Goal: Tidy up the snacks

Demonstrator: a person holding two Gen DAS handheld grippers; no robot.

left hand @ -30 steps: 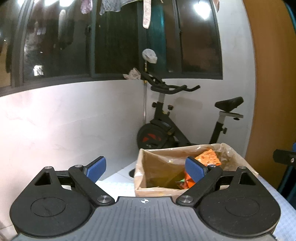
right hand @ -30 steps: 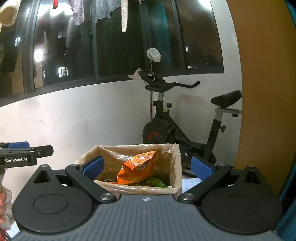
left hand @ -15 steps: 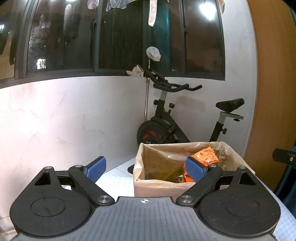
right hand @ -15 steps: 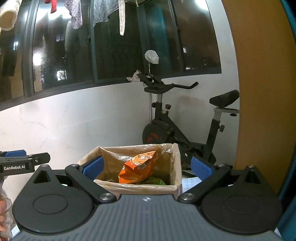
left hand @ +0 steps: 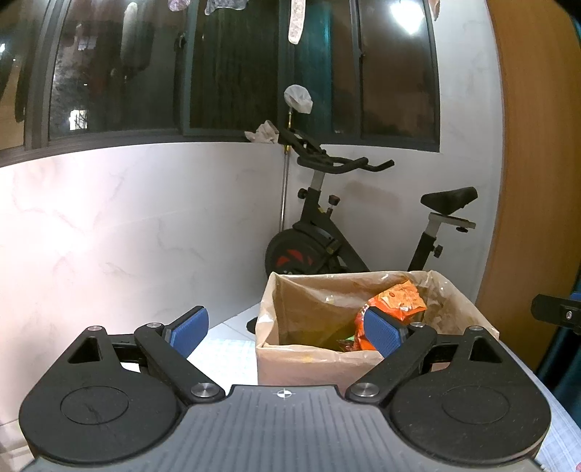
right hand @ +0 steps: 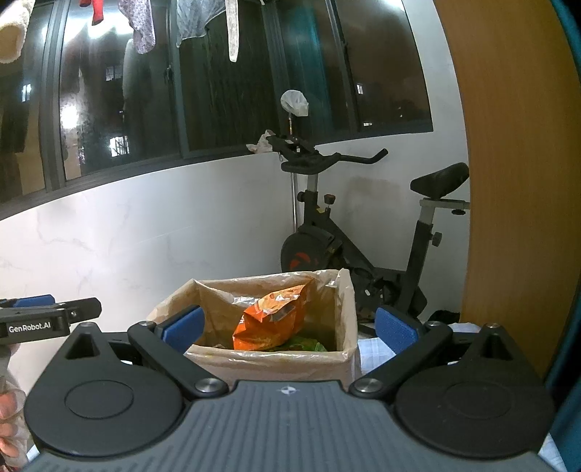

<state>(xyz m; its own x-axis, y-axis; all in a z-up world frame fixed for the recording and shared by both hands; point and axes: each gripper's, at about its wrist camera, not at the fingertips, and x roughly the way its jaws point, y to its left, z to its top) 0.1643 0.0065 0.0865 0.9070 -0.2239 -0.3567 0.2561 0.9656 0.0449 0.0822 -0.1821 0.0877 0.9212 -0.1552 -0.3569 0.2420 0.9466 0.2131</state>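
Observation:
A cardboard box (left hand: pixel 308 363) (right hand: pixel 276 365) lined with clear plastic stands just ahead on the table. An orange snack bag (left hand: pixel 397 301) (right hand: pixel 272 319) leans inside it, with a green packet (right hand: pixel 305 343) underneath. My left gripper (left hand: pixel 285 328) hovers before the box's near left corner, open, with nothing between its blue pads. My right gripper (right hand: pixel 288 325) faces the box's near side, open and empty as well. The left gripper's side (right hand: pixel 43 321) shows at the left edge of the right wrist view, with a hand beneath it.
An exercise bike (left hand: pixel 345 232) (right hand: pixel 366 236) stands behind the box against the white wall. Dark windows with hanging laundry (right hand: pixel 189 21) fill the upper part. An orange-brown panel (right hand: pixel 508 181) rises on the right. The table carries a pale checked cloth (left hand: pixel 225 354).
Both views have tilted very slightly. The grippers stay open and in place, and the box and snacks have not moved.

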